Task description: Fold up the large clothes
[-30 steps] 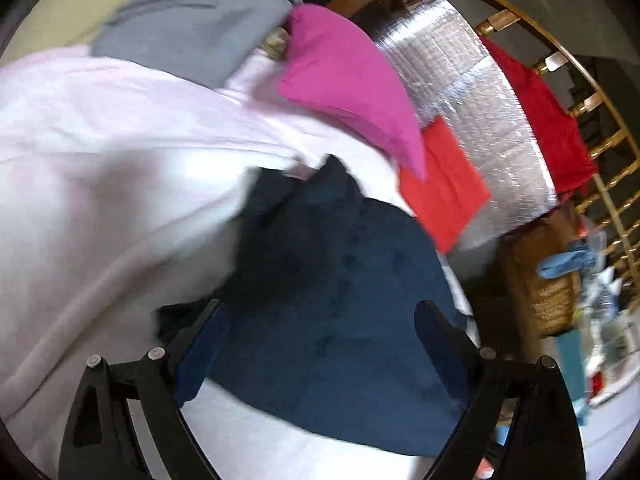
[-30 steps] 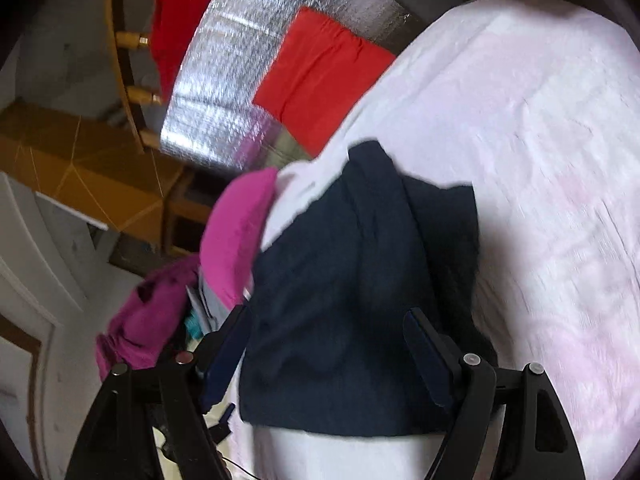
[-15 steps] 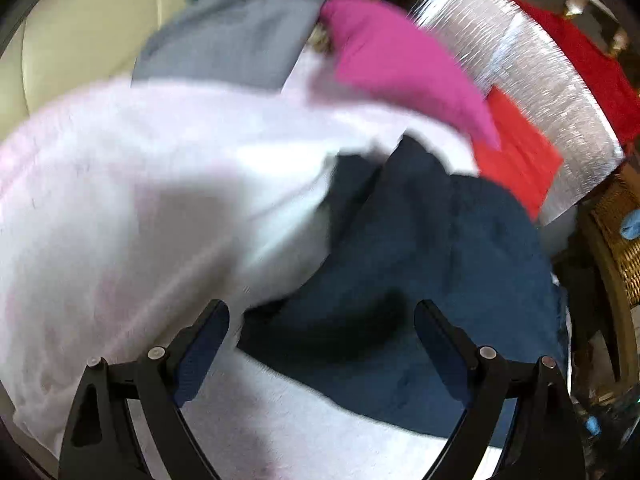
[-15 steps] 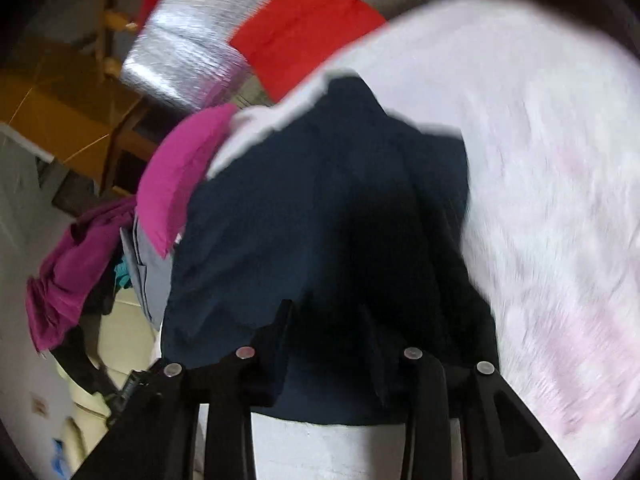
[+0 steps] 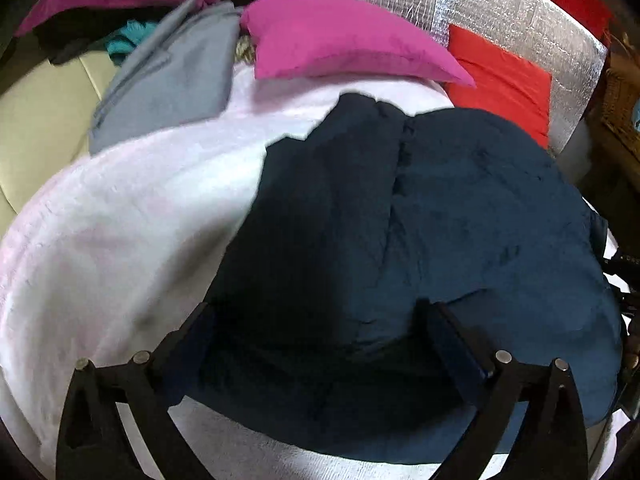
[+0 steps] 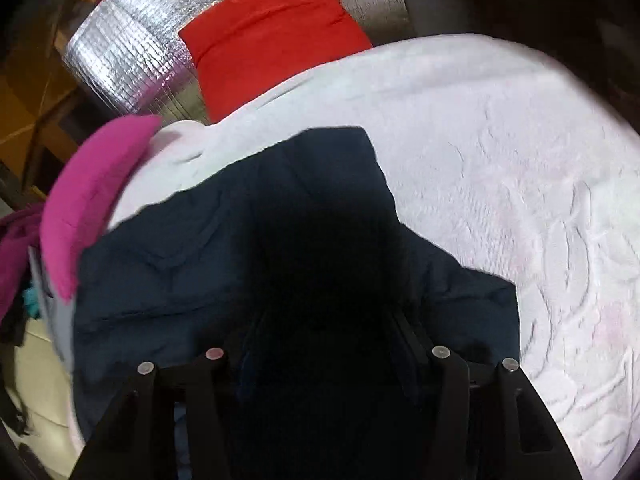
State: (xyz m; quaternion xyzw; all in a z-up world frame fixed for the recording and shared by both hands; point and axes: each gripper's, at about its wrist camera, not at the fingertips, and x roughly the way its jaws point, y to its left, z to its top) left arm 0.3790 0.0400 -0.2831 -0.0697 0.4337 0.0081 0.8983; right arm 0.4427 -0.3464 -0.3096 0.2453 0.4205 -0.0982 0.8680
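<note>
Grippers on both hands tilt steeply down over a navy garment (image 5: 460, 216) that lies crumpled on a pale pink blanket (image 5: 120, 240). The left gripper (image 5: 320, 320) has its jaws spread as wide as they go and opening, with the near edge of the garment between the 2 fingers (image 5: 452, 340); the pads do not press on the cloth. The right gripper (image 6: 328, 320) sits lower and closer to the cloth, its jaws about half apart and opening, dark fabric bunched between them; whether the pads pinch that cloth I cannot tell, since the gap is in deep shadow. A pink cushion (image 5: 340, 40), a grey cloth (image 5: 172, 80), a red cloth (image 5: 500, 76) and a silver foil mat (image 5: 520, 12) lie beyond the blanket. Compared with 1 second ago, both grippers have come nearer to the garment, which now fills far more of each view, and the right jaws stand narrower.
</note>
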